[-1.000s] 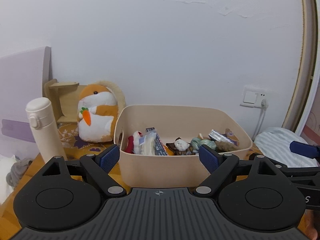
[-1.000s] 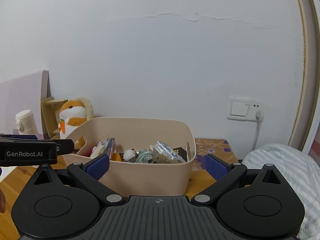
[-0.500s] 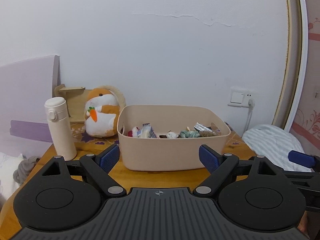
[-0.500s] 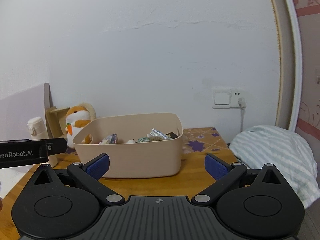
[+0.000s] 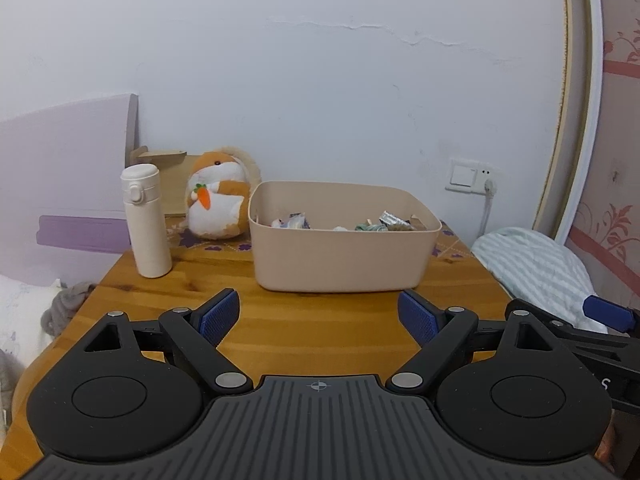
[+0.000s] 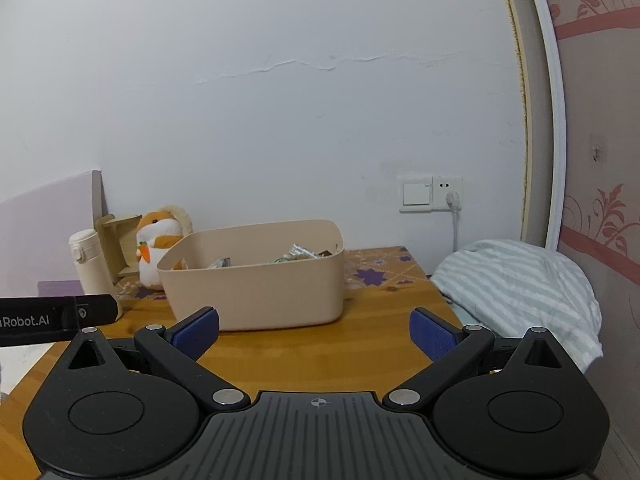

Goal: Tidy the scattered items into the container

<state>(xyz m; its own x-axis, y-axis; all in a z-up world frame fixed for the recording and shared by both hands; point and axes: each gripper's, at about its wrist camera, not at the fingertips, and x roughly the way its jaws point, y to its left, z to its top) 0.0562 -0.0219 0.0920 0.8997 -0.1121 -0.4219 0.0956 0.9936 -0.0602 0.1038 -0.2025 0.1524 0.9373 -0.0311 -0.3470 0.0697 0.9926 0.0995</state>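
A beige plastic container (image 5: 344, 256) stands on the wooden table (image 5: 320, 320), near the white wall. Inside it lie small items (image 5: 340, 222): wrappers, a small packet and something green, all low under the rim, so I cannot tell each one exactly. The table surface in front of the container is bare wood. To the left of the container sits a plush hamster (image 5: 218, 198) that holds an orange carrot, just beside the container's left wall. More to the left stands a cream thermos bottle (image 5: 145, 220), upright, apart from the plush. Behind them a light wooden stand (image 5: 160, 160) leans near a lilac board (image 5: 68, 148). On the right side of the table lies a striped pillow (image 6: 516, 284), and above it on the wall is a switch with a socket (image 6: 430, 194) and a plugged white cable. The left gripper (image 5: 319, 316) is wide open, its blue pads hold nothing, and it is well apart from the container. The right gripper (image 6: 314, 334) is also wide open and empty, above the near part of the table.
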